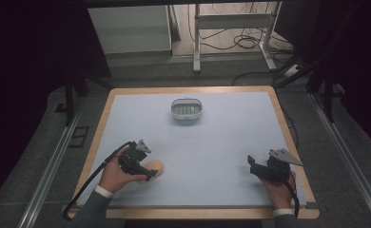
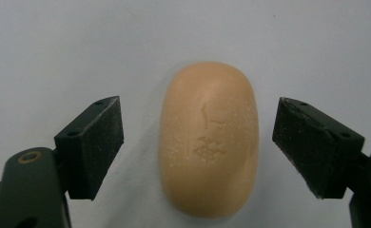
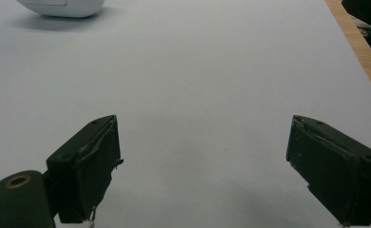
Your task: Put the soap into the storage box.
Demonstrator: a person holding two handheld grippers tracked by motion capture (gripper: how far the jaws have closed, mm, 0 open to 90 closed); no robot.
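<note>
Soap bar [image 2: 209, 142] flat on desk [image 1: 212, 142], straddled by left claw [image 2: 198, 142], jaws spread, no contact. Right claw [image 3: 202, 161] released, idle. Grasp pending; soap dish [image 1: 187, 109] empty.

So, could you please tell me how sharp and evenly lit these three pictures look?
High view: table evenly lit, surroundings dark. Left gripper view: soap bar sharp, embossing readable, soft shadow at its left. Right gripper view: fingers slightly soft, white dish cut off at the top edge.
</note>
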